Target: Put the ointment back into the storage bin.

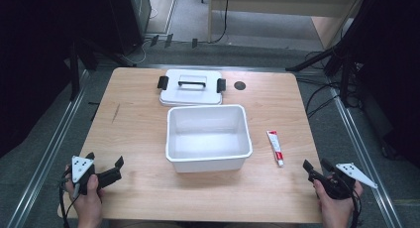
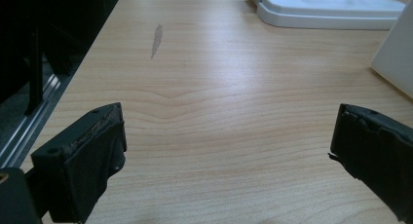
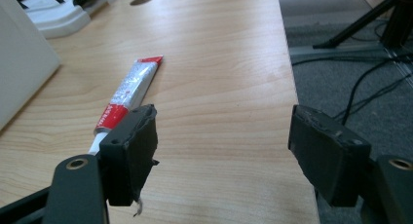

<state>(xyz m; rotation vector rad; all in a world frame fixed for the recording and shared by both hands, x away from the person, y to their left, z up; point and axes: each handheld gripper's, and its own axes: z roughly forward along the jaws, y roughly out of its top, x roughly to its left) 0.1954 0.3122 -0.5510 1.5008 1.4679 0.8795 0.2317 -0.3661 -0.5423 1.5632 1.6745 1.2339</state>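
Note:
An empty white plastic bin (image 1: 208,163) stands mid-table, and its white lid (image 1: 190,94) with a black handle and black clips lies flat just behind it. To the right of the bin lies a red and white tube (image 1: 275,147). My left gripper (image 1: 105,161) rests open at the table's front left, nothing between its jaws; its own view shows the left gripper (image 2: 229,131) over bare wood, with the bin wall (image 2: 397,53) and the lid (image 2: 331,12) ahead to the right. My right gripper (image 1: 317,164) is open at the front right. In its view the tube (image 3: 129,95) lies just beyond the left jaw of the right gripper (image 3: 224,121).
A round cable hole (image 1: 240,85) sits in the tabletop beside the lid, and a grey scuff (image 1: 115,113) marks the wood at the left. Metal rails run along both table sides. Tripod legs and cables (image 1: 327,89) lie on the floor to the right.

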